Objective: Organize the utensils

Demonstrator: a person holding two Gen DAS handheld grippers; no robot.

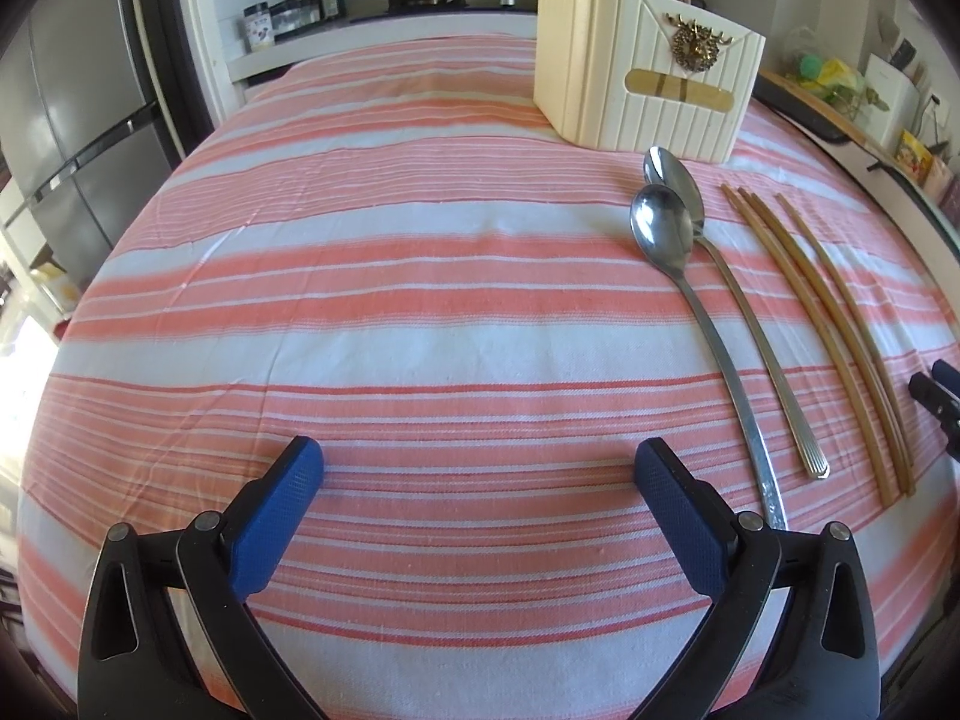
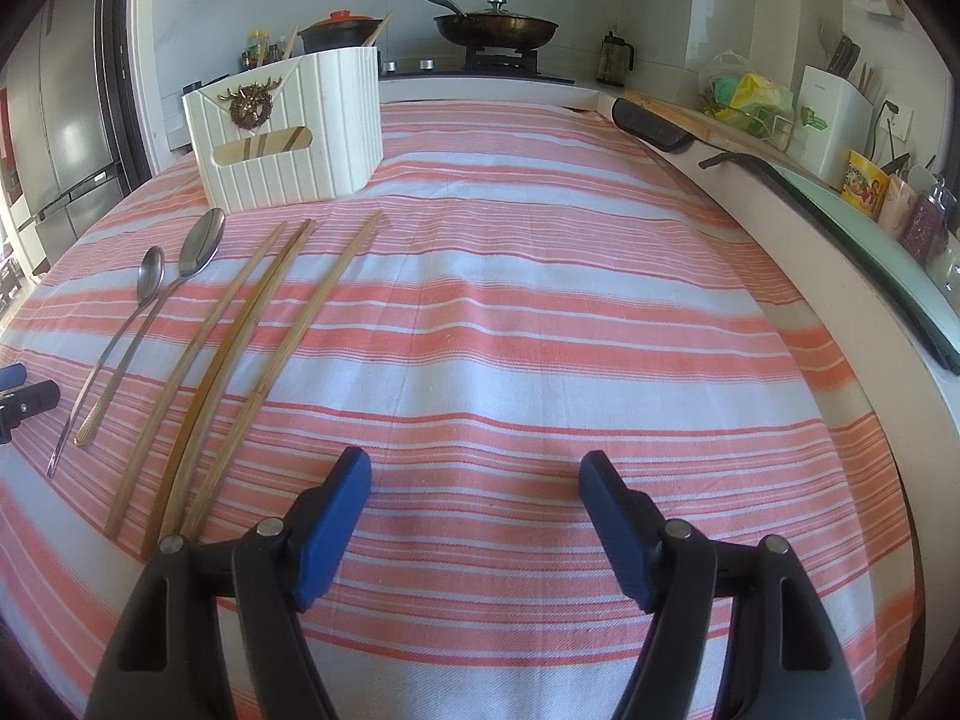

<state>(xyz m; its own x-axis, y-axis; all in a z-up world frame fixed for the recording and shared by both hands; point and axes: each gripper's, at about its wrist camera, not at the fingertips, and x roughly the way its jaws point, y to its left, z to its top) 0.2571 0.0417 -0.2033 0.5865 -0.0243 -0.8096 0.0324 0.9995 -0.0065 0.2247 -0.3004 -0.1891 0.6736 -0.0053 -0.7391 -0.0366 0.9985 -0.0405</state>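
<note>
The left gripper (image 1: 479, 468) is spread wide and holds nothing, its blue pads (image 1: 273, 525) over bare striped cloth (image 1: 390, 276). The right gripper (image 2: 474, 474) is likewise wide open and empty.

Out from the left gripper, on its right, lie two spoons (image 1: 663, 225) side by side, bowls toward the holder (image 1: 645, 69), the bowls overlapping. Just beyond them lie the chopsticks (image 1: 834, 324), lengthwise. The holder stands upright at the far end of the bench, a brass stag emblem (image 1: 699, 42) on its face.

The right view shows the same set from the other side: chopsticks (image 2: 240, 354) nearest its left finger, spoons (image 2: 150, 300) further left. Only this view shows the pan (image 2: 495, 27) with its lid on the stove and the knife block (image 2: 834, 114) at right. Only the left view shows the spice jars (image 1: 294, 15) and the fridge (image 1: 78, 120).
</note>
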